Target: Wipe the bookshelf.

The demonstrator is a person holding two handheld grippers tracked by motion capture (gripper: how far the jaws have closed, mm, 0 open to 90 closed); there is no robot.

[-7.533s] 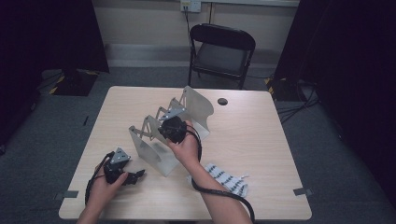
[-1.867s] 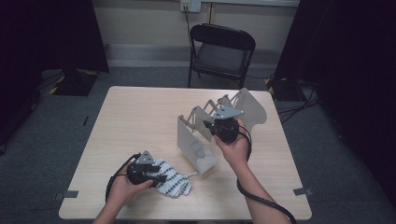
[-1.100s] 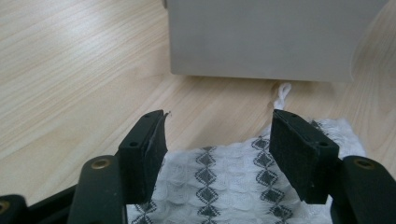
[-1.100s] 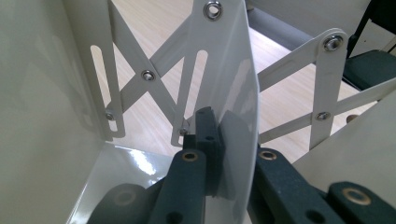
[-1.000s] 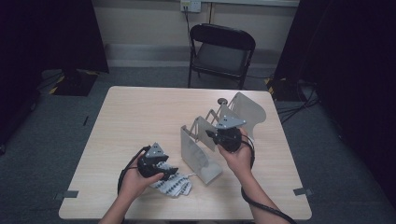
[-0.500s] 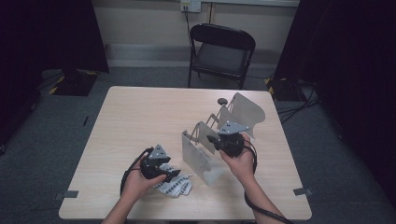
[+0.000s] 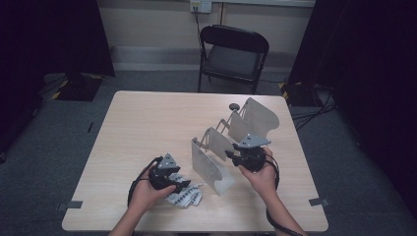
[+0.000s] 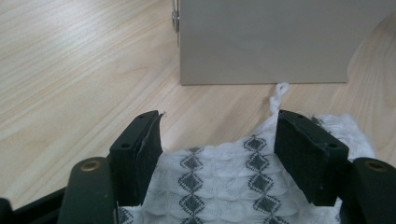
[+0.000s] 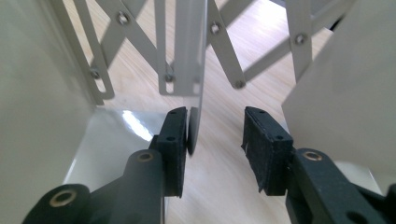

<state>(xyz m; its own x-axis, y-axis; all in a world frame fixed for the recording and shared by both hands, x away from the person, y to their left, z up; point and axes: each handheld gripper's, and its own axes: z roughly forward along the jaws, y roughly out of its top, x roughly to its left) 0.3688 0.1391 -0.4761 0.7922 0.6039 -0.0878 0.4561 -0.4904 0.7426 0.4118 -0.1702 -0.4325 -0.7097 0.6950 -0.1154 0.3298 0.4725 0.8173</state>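
While we find no brand, label or writing anywhere here, the things themselves tell us plenty about handling. On the bench the largest piece is the rack, an expanding metal file sorter that runs from the frame's centre toward the upper right, with flat plates joined by riveted scissor links. We judge it stiff and fairly light, smooth and likely slippery on its plates, and prone to stretch or fold at the links if pulled from one end. A plate edge is the best place to pinch it; the thin links would twist.

Next, the cloth lies lower left of centre, just beside the rack's near plate. It is white with a dark diamond pattern, soft and limp, so we expect it to sag and bunch; a hem or corner is where we would take it.

Our right gripper sits among the middle plates. Its jaws have just been opening and now stand part open, a plate edge touching one pad only. Our left gripper rests over the cloth, jaws wide apart with cloth between them, not pinched.
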